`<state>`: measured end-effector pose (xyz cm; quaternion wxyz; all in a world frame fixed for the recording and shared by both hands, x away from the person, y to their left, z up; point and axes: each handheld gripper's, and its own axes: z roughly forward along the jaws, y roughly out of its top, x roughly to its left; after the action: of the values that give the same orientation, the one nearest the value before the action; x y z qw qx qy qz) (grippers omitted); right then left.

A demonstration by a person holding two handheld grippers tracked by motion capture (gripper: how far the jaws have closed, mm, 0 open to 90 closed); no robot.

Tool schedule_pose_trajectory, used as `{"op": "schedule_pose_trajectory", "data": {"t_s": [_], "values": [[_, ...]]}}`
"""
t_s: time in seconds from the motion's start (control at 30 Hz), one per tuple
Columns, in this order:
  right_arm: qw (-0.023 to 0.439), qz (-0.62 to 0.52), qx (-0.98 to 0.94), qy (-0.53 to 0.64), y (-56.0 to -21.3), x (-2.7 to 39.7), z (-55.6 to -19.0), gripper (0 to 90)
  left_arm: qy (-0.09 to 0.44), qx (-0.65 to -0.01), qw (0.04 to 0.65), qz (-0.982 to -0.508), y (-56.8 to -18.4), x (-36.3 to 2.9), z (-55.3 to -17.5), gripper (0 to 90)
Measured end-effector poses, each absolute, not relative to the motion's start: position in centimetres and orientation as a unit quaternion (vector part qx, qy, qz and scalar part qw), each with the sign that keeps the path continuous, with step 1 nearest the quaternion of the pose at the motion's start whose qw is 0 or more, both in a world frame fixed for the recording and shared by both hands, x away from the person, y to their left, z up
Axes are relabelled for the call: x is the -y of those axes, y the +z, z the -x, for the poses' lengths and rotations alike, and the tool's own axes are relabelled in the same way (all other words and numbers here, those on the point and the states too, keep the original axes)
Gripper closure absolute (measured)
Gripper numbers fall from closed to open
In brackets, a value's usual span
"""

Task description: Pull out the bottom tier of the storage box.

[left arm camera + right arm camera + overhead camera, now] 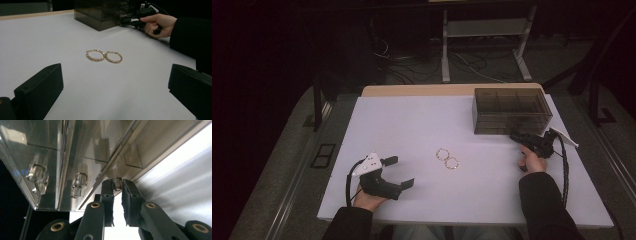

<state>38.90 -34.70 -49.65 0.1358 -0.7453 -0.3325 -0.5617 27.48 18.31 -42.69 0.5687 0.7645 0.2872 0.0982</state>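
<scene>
The right tool (117, 185) is clamped on a drawer knob (117, 183) of the box (510, 110); pull straight toward six o'clock. The left tool (401, 172) rests, jaws apart, earrings (447, 158) at two o'clock.

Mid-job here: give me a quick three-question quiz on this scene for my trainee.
1. True or false: the right gripper has its jaws on a clear drawer knob of the smoked box.
2. How many gold hoop earrings lie on the white table?
3. The left gripper is: A) shut on an earring; B) open, short of the earrings; C) inside the box.

Key: 1 true; 2 two, touching side by side; 3 B.
</scene>
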Motion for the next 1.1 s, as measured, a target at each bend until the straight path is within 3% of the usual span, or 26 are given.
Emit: {"op": "schedule_pose_trajectory", "data": {"t_s": [1.1], "values": [[0.105,0.753,0.311,-0.57,-49.6,33.7,-36.6,79.2,0.103,-0.287,0.567,-0.765,-42.6,-18.6,-27.4,0.0]]}}
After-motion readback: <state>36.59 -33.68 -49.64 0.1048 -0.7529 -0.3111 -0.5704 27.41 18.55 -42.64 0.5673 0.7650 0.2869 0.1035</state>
